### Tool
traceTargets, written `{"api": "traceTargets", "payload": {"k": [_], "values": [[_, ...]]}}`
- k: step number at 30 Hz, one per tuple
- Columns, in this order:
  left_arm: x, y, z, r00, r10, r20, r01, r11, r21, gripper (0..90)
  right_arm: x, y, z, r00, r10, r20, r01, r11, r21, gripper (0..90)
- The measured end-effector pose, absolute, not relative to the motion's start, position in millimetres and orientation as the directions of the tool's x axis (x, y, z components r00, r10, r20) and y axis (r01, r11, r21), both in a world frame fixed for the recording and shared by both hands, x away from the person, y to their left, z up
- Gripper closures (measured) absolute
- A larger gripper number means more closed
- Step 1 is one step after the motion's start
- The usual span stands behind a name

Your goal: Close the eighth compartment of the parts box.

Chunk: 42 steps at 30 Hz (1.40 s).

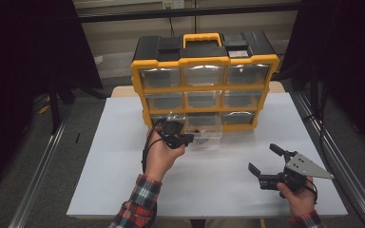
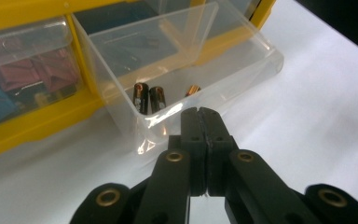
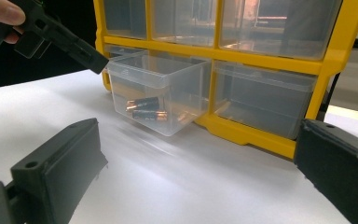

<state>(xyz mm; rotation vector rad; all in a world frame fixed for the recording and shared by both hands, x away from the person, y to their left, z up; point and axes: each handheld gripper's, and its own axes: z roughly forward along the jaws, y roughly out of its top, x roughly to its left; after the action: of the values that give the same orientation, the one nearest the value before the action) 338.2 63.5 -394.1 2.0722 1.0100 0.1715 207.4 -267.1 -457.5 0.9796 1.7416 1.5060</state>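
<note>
From above, we see our left gripper [image 1: 186, 137] at centre frame, by the clear drawer [image 1: 204, 129] pulled out from the bottom row of the yellow organiser [image 1: 204, 61]. Our right gripper [image 1: 262, 162] rests lower right, jaws wide and empty.

In the left gripper view, the jaws are closed on nothing, tips at the drawer's front rim; batteries [image 2: 149, 97] lie inside.

In the right gripper view, the drawer sits left of centre. A careless push could jam it crooked.

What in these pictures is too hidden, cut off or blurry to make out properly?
- Batteries in the pulled-out clear drawer: left gripper view, the left tool and glare hide part of them; the exact count is unclear.
- Contents of the neighbouring bin: left gripper view, cloudy plastic blurs reddish and blue shapes.
- Upper drawers of the yellow organizer: high view, too small and reflective.
- Right tool: right gripper view, jaws cut off by the edges.
</note>
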Motion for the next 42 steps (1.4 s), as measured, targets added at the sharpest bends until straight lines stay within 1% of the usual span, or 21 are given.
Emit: {"api": "traceTargets", "payload": {"k": [4, 6, 8, 14, 33, 42], "values": [[338, 62, -397, 0.672, 0.711, -0.205, 0.602, -0.365, 0.710, 89.4, 207, -267, -458, -0.526, 0.850, 0.010, 0.133, 0.071, 0.989, 0.4], [337, 60, -399, 0.665, 0.715, -0.215, 0.608, -0.350, 0.713, 89.6, 207, -267, -458, -0.526, 0.850, 0.009, 0.133, 0.072, 0.989, 0.4], [338, 61, -399, 0.674, 0.712, -0.198, 0.605, -0.378, 0.701, 89.6, 207, -267, -458, -0.525, 0.851, 0.007, 0.134, 0.074, 0.988, 0.4], [338, 59, -399, 0.672, 0.714, -0.196, 0.606, -0.377, 0.701, 89.9, 207, -267, -458, -0.525, 0.851, 0.009, 0.136, 0.074, 0.988, 0.4], [337, 53, -402, 0.673, 0.709, -0.211, 0.600, -0.355, 0.717, 90.0, 207, -266, -458, -0.527, 0.850, 0.008, 0.132, 0.073, 0.989, 0.4], [336, 52, -403, 0.674, 0.714, -0.191, 0.583, -0.356, 0.730, 90.0, 207, -266, -458, -0.528, 0.849, 0.008, 0.134, 0.074, 0.988, 0.4]]}}
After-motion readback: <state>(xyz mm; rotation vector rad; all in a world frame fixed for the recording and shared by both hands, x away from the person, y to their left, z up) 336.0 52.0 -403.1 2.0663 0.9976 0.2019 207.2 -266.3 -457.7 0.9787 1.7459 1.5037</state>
